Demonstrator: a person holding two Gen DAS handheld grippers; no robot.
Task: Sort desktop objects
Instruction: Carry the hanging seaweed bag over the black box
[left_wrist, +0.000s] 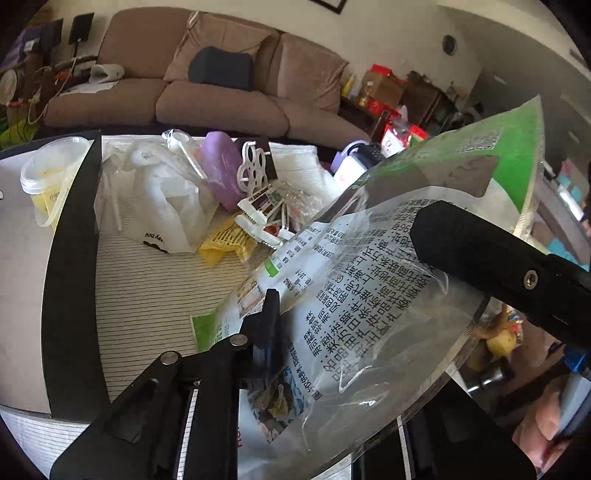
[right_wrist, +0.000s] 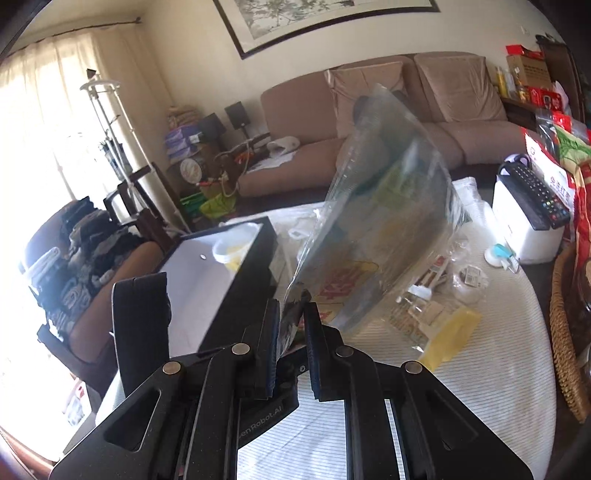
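Both grippers are clamped on one clear printed plastic bag, which hangs in the air above the striped mat, on the side of the mat away from the black tray. The right gripper pinches a crumpled bottom corner of the bag between nearly closed pads. The left gripper is shut on the lower edge of the same bag, though the film hides one of its fingers, so I judge that grip partly from how taut the sheet is.

The black tray lies at the left edge of the mat and already holds a plastic cup, so it is probably the place for rubbish. To do this step well, keep both pinches firm and move the two hands together, so the thin film neither tears nor slips out. Carry the bag high over the clutter pile at the middle of the mat, then lower it inside the tray walls before letting go, one hand at a time
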